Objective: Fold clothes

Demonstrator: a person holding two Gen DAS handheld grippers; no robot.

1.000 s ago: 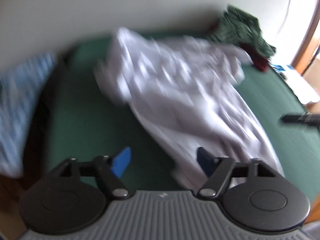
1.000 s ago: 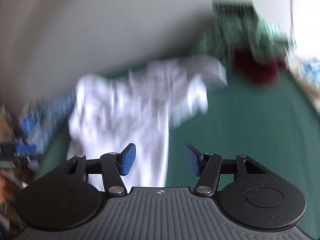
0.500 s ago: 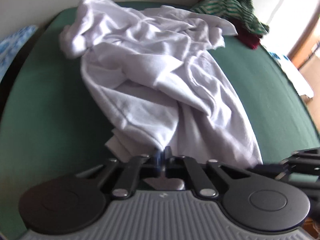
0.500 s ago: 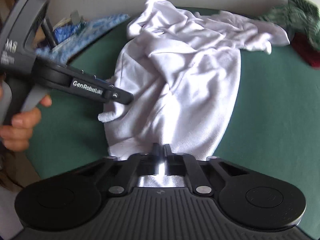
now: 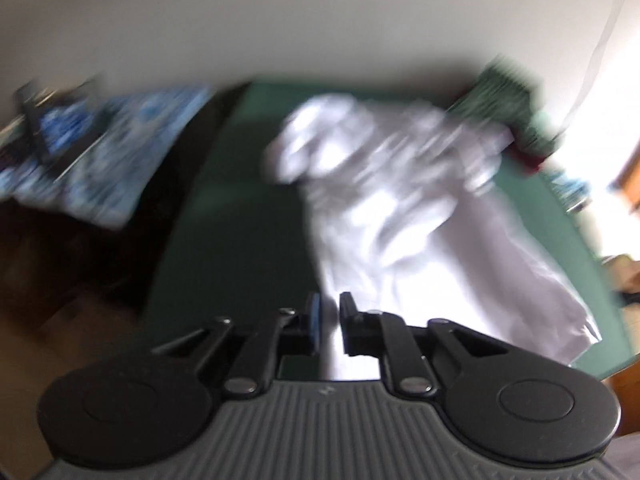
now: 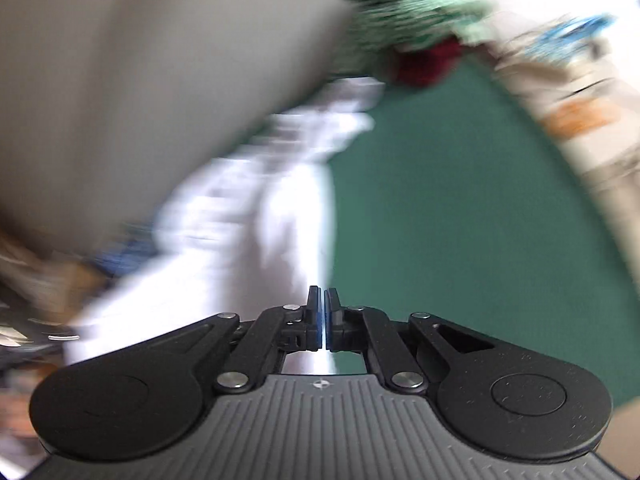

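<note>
My left fingers point(image 5: 329, 312) and my right fingers point(image 6: 322, 307) each pinch the near edge of the crumpled white cotton shirt point(image 5: 400, 216), which stretches ahead over the green table point(image 5: 240, 216). I should pull evenly so it spreads flat.
</note>
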